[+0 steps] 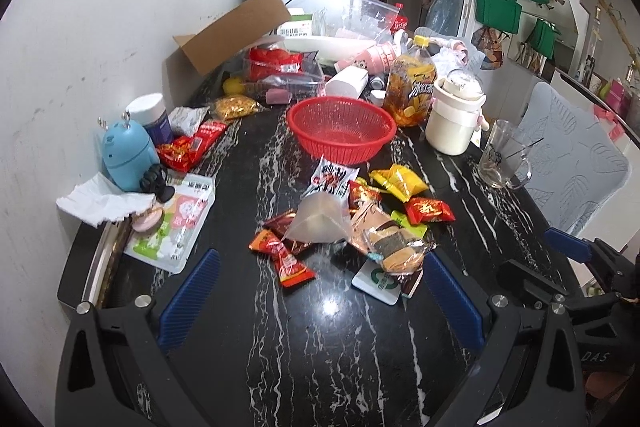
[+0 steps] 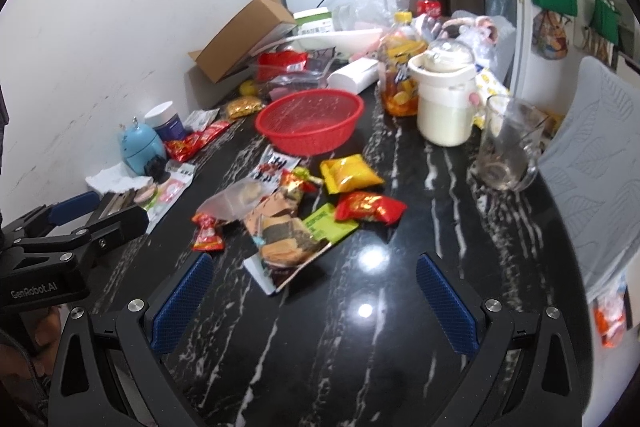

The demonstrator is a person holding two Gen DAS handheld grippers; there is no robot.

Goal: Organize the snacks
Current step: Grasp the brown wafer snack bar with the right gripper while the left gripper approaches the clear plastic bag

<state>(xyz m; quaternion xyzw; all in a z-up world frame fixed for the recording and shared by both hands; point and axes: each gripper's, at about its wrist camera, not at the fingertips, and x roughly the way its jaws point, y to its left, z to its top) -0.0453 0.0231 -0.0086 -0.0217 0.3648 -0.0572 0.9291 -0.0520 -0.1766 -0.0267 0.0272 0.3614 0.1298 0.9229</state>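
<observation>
A pile of snack packets [image 1: 352, 219] lies in the middle of the black marble table [image 1: 320, 347]: a yellow packet [image 1: 398, 180], a red packet [image 1: 430, 209], a clear bag of biscuits [image 1: 394, 247] and an orange-red packet [image 1: 286, 259]. Behind it stands an empty red basket [image 1: 341, 129]. My left gripper [image 1: 320, 299] hangs open just in front of the pile, holding nothing. In the right wrist view the same pile [image 2: 296, 215] and red basket [image 2: 310, 121] show, and my right gripper [image 2: 312, 303] is open and empty before the biscuit bag [image 2: 286, 239].
A glass mug [image 1: 506, 157], a cream jar [image 1: 454, 117] and an iced-tea bottle [image 1: 412, 87] stand at the right. A blue toy [image 1: 128, 155], tissue [image 1: 102, 201] and a pink-green pouch [image 1: 176, 227] sit at the left wall. Boxes and bags crowd the far end.
</observation>
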